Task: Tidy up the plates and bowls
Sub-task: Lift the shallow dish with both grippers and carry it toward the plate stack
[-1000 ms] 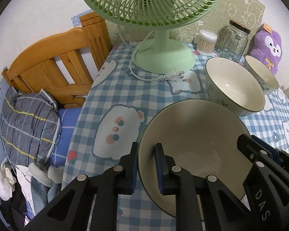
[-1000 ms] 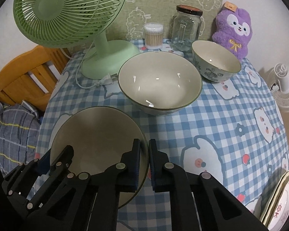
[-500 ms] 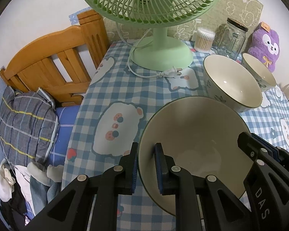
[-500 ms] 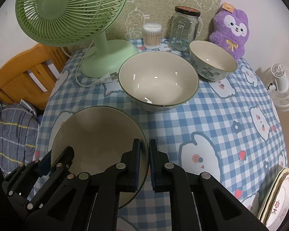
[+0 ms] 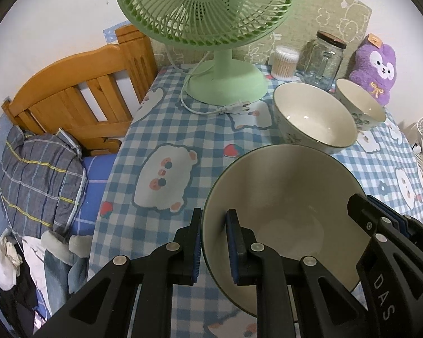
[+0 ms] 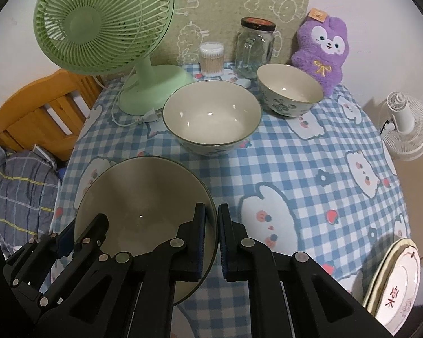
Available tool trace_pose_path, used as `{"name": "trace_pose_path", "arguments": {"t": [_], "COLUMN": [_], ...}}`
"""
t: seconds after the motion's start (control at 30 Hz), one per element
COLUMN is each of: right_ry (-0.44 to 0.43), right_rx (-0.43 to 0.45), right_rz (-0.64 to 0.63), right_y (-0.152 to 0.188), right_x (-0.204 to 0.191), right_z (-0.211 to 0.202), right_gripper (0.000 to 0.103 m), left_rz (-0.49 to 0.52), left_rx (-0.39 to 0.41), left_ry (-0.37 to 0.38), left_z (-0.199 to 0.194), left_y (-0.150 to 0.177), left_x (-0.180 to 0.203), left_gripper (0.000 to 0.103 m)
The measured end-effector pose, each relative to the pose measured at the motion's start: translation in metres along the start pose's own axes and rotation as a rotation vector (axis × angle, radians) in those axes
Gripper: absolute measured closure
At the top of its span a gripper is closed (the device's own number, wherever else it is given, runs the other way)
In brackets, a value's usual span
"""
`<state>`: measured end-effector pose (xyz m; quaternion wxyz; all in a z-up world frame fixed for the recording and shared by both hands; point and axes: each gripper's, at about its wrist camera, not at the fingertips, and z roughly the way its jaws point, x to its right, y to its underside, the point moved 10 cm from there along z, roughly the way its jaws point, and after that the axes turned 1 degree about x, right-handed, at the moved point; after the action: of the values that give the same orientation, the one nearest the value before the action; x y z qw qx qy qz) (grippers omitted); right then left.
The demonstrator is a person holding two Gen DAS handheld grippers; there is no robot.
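Both grippers hold one large cream bowl [image 5: 284, 200] with a dark rim above the table's near left part. My left gripper [image 5: 213, 245] is shut on its left rim. My right gripper [image 6: 211, 239] is shut on its right rim, and the bowl also shows in the right wrist view [image 6: 143, 197]. A second large cream bowl [image 6: 211, 115] stands on the table behind it. A smaller floral bowl [image 6: 290, 90] stands further back right. Stacked plates [image 6: 394, 281] sit at the table's near right edge.
A green desk fan [image 6: 107, 28] with its cord stands at the back left. A cotton swab box [image 6: 211, 59], a glass jar [image 6: 255, 48] and a purple plush [image 6: 321, 50] line the back. A wooden bed frame [image 5: 79, 98] and bedding lie left of the checked tablecloth [image 6: 310, 169].
Both grippers and the held bowl have pulled back and risen a little, so the fan and the standing bowls sit further off. The grip is unchanged.
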<state>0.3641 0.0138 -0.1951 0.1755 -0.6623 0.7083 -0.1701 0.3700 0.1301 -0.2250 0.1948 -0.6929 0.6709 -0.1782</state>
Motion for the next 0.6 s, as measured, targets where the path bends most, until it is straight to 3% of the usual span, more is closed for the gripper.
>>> {"name": "trace_pose_path", "arguments": {"t": [0.6], "right_ry": [-0.039], "right_rx": [0.053], "right_rz": [0.012], "right_y": [0.021], "right_x": [0.059], "right_z": [-0.073], "right_gripper": [0.091], "left_rz": [-0.038], "left_rx": [0.069], "left_ry": [-0.028], "left_z": [-0.076], "left_y": [0.022], "left_x": [0.046], "left_gripper": [0.090]}}
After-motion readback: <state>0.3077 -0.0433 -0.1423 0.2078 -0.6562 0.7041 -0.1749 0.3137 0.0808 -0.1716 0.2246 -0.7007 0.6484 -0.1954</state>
